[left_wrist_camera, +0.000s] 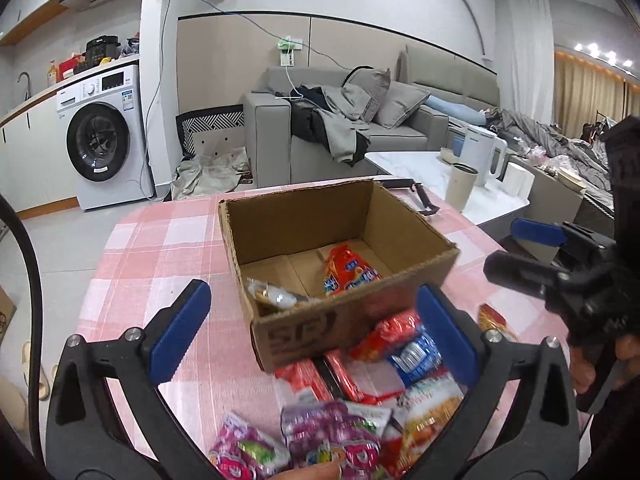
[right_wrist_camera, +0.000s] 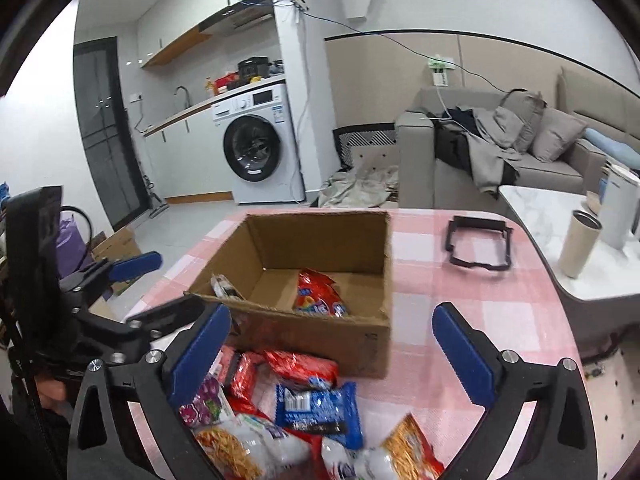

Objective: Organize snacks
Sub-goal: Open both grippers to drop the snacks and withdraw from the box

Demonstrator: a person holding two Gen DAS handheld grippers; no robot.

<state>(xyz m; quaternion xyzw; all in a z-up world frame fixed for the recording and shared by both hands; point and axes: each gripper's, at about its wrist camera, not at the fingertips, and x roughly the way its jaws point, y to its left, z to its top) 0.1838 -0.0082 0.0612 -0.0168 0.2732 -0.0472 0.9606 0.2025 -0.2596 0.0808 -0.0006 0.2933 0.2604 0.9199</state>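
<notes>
Hovering over the snack packets (left_wrist_camera: 360, 392), left claw (left_wrist_camera: 316, 336) and right claw (right_wrist_camera: 332, 352) gape wide, empty.

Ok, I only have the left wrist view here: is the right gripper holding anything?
Observer: No. The right gripper stands wide open, with nothing between its pads.
Operator: What is the black thing past the box?
Observer: An open rectangular black frame, lying flat on the checked cloth, to the right of the cardboard box and apart from it.
Operator: The blue packet is half hidden for me. Is it buried?
Observer: No. The blue packet lies on top of the red packets in the snack pile, barcode up.
</notes>
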